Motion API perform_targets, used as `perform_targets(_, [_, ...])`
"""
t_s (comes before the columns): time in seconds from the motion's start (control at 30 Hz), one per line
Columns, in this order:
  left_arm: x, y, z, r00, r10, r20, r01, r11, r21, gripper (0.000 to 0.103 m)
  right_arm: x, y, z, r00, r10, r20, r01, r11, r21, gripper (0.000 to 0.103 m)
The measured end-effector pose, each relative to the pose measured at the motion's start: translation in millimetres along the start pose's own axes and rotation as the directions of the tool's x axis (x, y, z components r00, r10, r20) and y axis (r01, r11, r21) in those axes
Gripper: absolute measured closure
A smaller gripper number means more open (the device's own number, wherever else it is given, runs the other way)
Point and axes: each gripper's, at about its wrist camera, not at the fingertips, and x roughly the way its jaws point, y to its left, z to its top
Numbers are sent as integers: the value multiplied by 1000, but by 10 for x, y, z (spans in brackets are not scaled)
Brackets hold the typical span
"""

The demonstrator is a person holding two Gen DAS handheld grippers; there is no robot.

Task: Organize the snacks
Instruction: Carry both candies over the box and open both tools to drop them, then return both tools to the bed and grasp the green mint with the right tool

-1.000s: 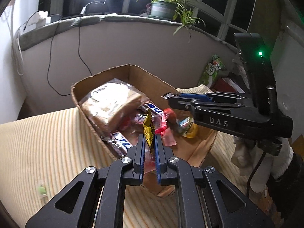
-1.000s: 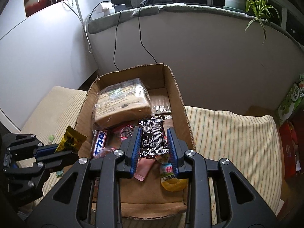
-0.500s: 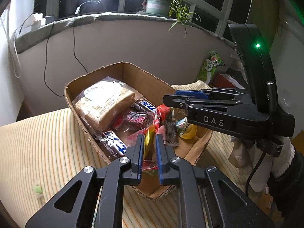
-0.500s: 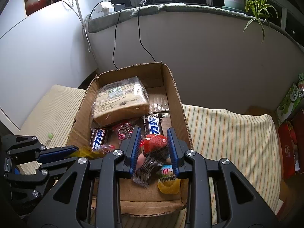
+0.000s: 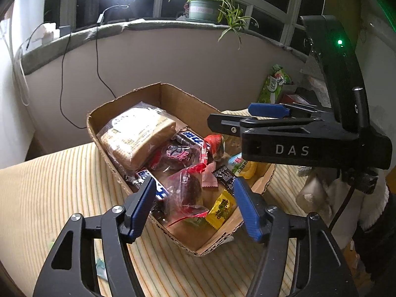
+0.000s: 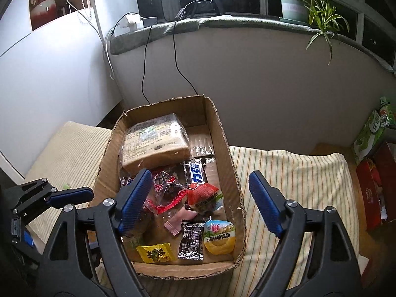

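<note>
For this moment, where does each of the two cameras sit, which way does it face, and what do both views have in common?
Left wrist: sits on the left gripper, looking forward and down into the cardboard box; its own open fingers frame the bottom, the right gripper crosses from the right.
Right wrist: sits on the right gripper, looking down into the cardboard box from its near end; its own open fingers show, the left gripper at lower left.
Shared: the box, bread packet, yellow sachet, striped cloth, potted plant.
</note>
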Motion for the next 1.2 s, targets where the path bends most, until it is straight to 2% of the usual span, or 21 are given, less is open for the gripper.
perform_targets(0.37, [-167, 68, -21, 1000, 3, 23, -2, 1000, -14, 38, -122, 100, -8, 1000, 3, 10, -3, 1000, 3, 20])
perform_targets(0.67, [-367, 150, -66, 999, 7, 53, -6, 1000, -25, 38, -367, 319, -22, 998, 20, 58, -19, 1000, -14, 19])
perform_targets(0.97, [-593, 447, -203, 996, 49, 74, -43, 996, -74, 38, -559, 599, -132, 994, 65, 83, -61, 997, -46, 20])
perform_targets(1.2, [-780, 841, -407, 993, 97, 72, -86, 986, -146, 38, -677, 854, -275, 988, 122, 91, -115, 990, -84, 20])
